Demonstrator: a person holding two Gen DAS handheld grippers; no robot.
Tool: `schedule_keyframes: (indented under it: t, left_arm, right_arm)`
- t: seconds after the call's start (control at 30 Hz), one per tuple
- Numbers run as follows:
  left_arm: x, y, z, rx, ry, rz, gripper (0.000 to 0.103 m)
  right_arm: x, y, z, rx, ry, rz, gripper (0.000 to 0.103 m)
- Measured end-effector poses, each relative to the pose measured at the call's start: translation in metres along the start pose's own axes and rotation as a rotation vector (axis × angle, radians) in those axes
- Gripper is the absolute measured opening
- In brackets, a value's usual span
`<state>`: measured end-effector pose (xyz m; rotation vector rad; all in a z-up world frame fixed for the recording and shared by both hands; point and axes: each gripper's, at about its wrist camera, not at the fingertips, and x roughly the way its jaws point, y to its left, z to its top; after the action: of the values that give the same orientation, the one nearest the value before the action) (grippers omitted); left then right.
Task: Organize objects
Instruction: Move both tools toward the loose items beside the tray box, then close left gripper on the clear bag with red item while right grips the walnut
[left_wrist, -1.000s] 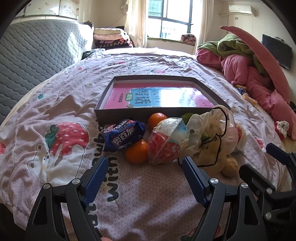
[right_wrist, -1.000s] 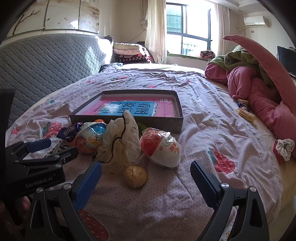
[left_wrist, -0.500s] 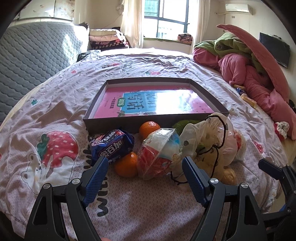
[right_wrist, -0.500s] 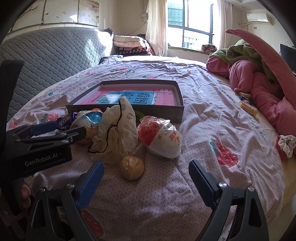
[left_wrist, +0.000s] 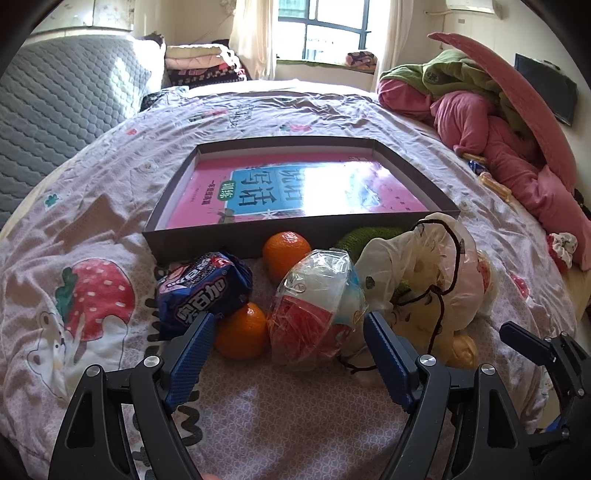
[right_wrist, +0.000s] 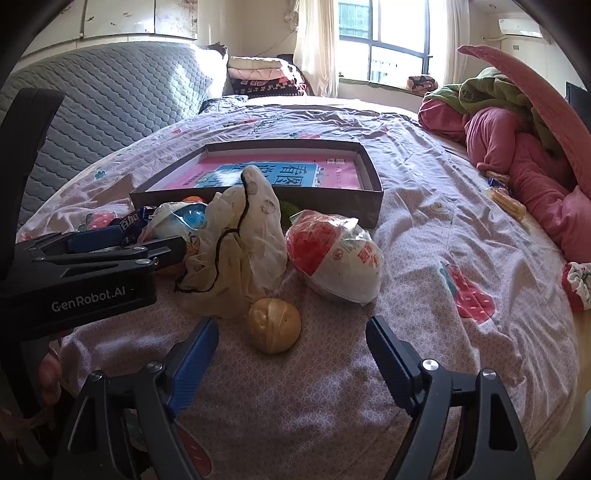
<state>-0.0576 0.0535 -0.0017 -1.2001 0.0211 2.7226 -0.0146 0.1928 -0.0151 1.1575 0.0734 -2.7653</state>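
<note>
Both grippers, left gripper (left_wrist: 286, 338) and right gripper (right_wrist: 291, 341), are hanging wide open and empty over the bedspread (left_wrist: 92, 192), facing a crinkly, probably slippery wrapped snack (left_wrist: 314, 310) beside the tray (left_wrist: 207, 242), best pinched across its middle.

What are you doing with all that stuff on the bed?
Someone is tidying up, holding a gripper in each hand. Both are open and hold nothing. The left gripper points at a wrapped red-and-white snack and an orange. The right gripper points at a small round yellowish bun. A blue snack packet, a second orange and a crumpled plastic bag lie in front of the dark shallow box, which holds only a pink book.
</note>
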Motion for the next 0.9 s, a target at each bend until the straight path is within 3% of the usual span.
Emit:
schedule_keyframes:
  t: [0.57,0.67,0.77,0.9]
  left_arm:
    - [0.015,-0.012,0.006,0.026,0.042,0.000,0.082]
    - [0.013,-0.012,0.007,0.025,0.030,0.008,0.065]
    - [0.011,-0.010,0.008,0.018,0.033,-0.043,0.053]
    - [0.008,-0.005,0.007,-0.007,0.034,-0.085,0.053]
  right_arm:
    - [0.021,0.004,0.000,0.006,0.047,0.002,0.055]
    - [0.022,0.004,-0.001,0.003,0.043,0.007,0.050]
    - [0.022,0.005,0.000,-0.005,0.042,0.006,0.047]
    - [0.022,0.006,0.000,-0.008,0.041,0.008,0.047]
